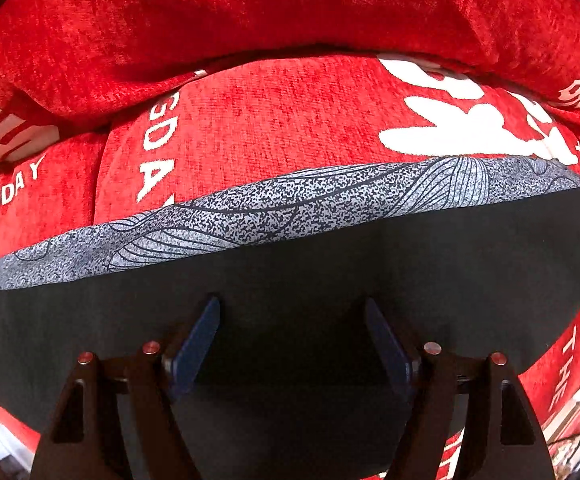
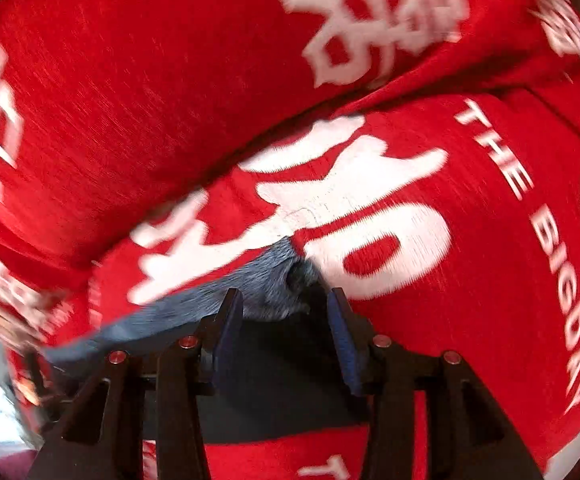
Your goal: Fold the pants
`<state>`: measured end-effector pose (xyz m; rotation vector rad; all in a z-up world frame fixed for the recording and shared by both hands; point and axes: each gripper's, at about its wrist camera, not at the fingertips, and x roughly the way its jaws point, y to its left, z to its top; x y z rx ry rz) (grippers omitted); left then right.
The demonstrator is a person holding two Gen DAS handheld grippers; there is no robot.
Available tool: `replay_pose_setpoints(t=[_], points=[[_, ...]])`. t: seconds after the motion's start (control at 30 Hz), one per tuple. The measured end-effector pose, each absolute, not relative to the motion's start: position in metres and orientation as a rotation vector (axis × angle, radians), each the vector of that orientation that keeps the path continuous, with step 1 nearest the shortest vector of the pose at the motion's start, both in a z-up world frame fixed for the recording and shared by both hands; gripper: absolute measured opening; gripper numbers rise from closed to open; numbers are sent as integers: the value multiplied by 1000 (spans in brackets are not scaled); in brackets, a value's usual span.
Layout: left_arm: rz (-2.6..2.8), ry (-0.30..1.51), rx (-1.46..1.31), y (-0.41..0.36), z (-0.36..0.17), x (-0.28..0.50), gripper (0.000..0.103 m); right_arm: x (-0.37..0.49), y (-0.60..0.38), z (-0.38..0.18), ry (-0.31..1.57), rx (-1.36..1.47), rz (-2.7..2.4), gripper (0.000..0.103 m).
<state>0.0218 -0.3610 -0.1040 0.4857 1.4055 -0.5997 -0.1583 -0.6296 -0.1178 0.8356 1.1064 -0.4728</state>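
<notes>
Fingers point(image 1: 194, 344) of the left gripper point(image 1: 292, 344) are held apart over the dark pants point(image 1: 330, 272), nothing clamped between them. The right gripper point(image 2: 286, 320) is likewise spread, at a bunched grey corner of the garment point(image 2: 274, 276). A grasp appears to be in preparation; next, both pairs must be closed on the cloth edge before any fold is lifted. Beyond, the patterned grey band point(image 1: 290, 208) is shown full-width only in the left view, lying on the red sofa cushion point(image 1: 270, 120); the right view is blurred.
</notes>
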Motion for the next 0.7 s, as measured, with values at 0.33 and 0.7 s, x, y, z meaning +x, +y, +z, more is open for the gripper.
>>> replay_pose_setpoints(t=[0.33, 0.7], points=[[-589, 1386, 473, -348, -105, 20, 81, -137, -653, -124, 1074, 822, -533, 6], [-512, 1427, 451, -308, -95, 37, 81, -273, -589, -133, 866, 1292, -428, 40]])
